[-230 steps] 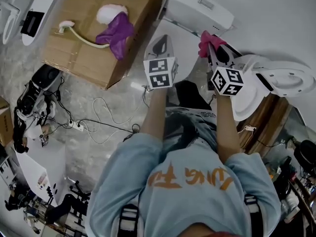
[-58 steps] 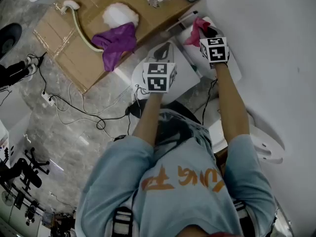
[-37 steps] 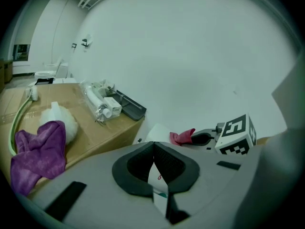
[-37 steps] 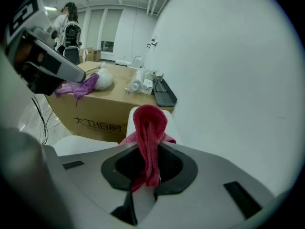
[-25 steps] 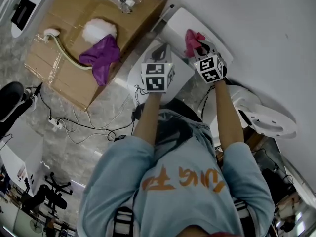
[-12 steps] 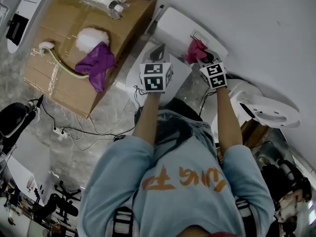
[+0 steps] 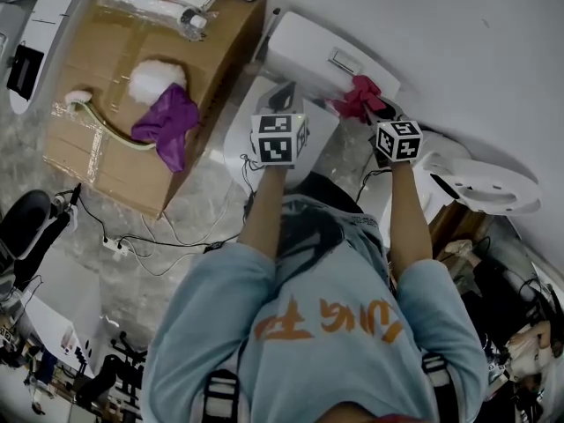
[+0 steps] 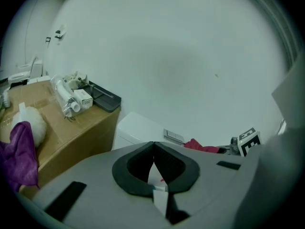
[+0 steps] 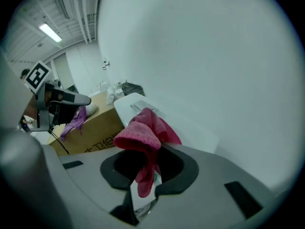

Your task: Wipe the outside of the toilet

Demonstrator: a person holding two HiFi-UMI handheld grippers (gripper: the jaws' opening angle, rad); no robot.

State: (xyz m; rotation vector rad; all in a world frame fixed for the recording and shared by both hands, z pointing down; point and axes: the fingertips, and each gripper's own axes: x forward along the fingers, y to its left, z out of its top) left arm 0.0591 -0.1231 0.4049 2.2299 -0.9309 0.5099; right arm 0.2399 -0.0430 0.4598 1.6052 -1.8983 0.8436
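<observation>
The white toilet tank (image 7: 308, 51) stands against the wall, with its flush plate (image 7: 345, 61) on top and the closed lid (image 7: 251, 130) below. My right gripper (image 7: 374, 106) is shut on a pink cloth (image 7: 360, 96) at the tank's right end, just past the flush plate. In the right gripper view the pink cloth (image 9: 143, 133) hangs bunched between the jaws, over the tank (image 9: 138, 103). My left gripper (image 7: 282, 97) hovers above the lid, shut with nothing in it. The left gripper view shows the tank (image 8: 138, 128) and the pink cloth (image 8: 202, 147) ahead.
A cardboard box (image 7: 132, 157) left of the toilet carries a purple cloth (image 7: 166, 123), a white fluffy pad (image 7: 152, 79), a hose (image 7: 106, 123) and packaged parts (image 7: 150, 3). Another white toilet seat (image 7: 489, 183) lies at the right. Cables (image 7: 159, 236) trail over the floor.
My right gripper has carried the pink cloth rightward along the tank top, past the flush plate. The left gripper has stayed over the lid. The head view has shifted.
</observation>
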